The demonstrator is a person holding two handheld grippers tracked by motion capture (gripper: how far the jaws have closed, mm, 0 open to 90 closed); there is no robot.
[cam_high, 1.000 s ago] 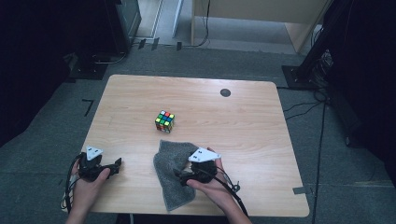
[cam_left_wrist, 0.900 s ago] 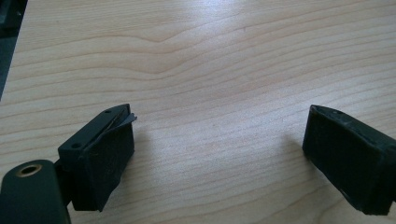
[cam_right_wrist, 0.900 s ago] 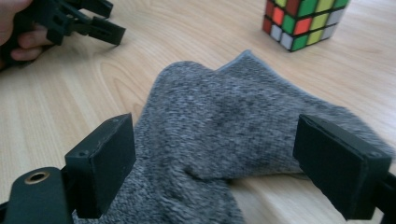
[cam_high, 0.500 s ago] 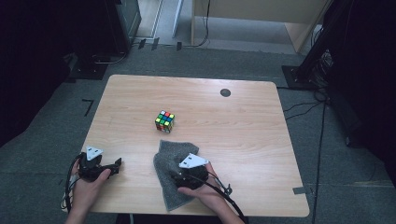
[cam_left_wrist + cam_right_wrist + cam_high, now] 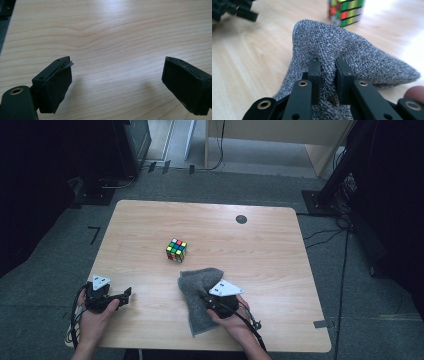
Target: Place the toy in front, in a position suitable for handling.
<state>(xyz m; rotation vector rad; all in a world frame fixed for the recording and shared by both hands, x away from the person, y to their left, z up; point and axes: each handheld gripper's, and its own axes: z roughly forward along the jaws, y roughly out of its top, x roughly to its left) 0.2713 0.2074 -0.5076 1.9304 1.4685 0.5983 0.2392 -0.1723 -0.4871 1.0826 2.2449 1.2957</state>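
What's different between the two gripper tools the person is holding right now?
The left gripper stands wide open with nothing between its jaws, only bare wooden table under it. The right gripper is shut on a grey cloth, pinching a fold of it. The left gripper rests near the table's left edge; the right sits over the cloth, closer to the coloured puzzle cube. Both have black jaws and a grey three-cornered plate on top.

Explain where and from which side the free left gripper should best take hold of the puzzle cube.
Probably across two opposite upright faces of the puzzle cube, coming in low from the person's side with the open left gripper. The cube stands free on the table, apart from the grey cloth, and its flat parallel sides suit two jaws.
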